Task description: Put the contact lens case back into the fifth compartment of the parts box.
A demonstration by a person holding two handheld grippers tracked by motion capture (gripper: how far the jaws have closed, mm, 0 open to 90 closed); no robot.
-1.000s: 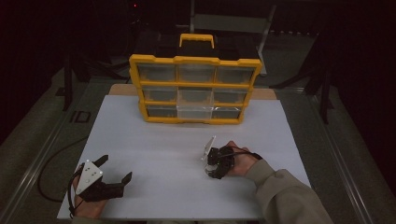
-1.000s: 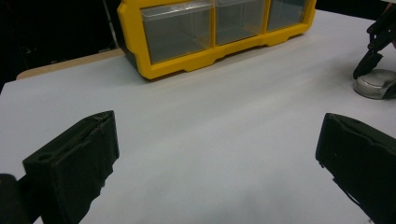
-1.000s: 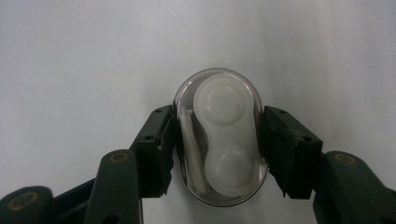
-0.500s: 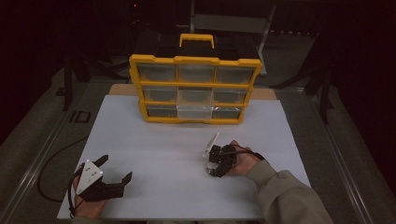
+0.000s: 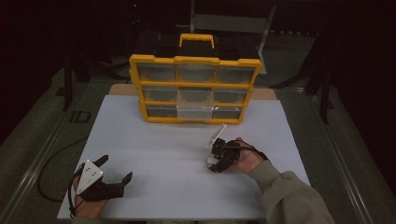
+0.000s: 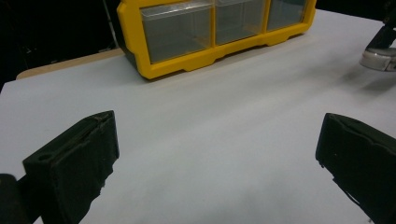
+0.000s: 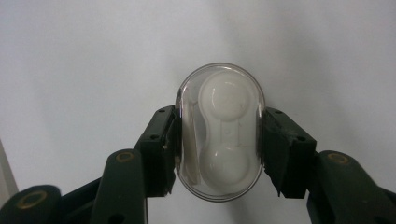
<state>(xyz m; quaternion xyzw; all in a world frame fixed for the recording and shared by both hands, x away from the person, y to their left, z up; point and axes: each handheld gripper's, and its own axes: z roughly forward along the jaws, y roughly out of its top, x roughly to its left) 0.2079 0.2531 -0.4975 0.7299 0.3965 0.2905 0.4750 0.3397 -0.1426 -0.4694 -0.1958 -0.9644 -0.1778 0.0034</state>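
Observation:
My right gripper [image 7: 219,149] is shut on a clear oval case [image 7: 219,133] with a white two-cup insert inside. Its pads press on the case's two long sides, just above the white table. In the high view this gripper [image 5: 214,161] is right of the table's middle, pointing down, with the case [image 5: 211,161] under it. A hand and sleeve hold it from the right. My left gripper [image 5: 116,169] rests at the near left of the table, open and holding nothing. Its own view shows its black jaws wide apart [image 6: 217,154] over bare table, with the case [image 6: 379,58] at the far right.
A yellow drawer organizer [image 5: 194,88] with clear drawers and a handle stands at the back of the white table board [image 5: 154,140]; its lower drawers appear in the left gripper view [image 6: 210,28]. A dark cable trails off the table's left edge [image 5: 51,163].
The right gripper has risen a little with the case in it. The left gripper has stayed where it was.

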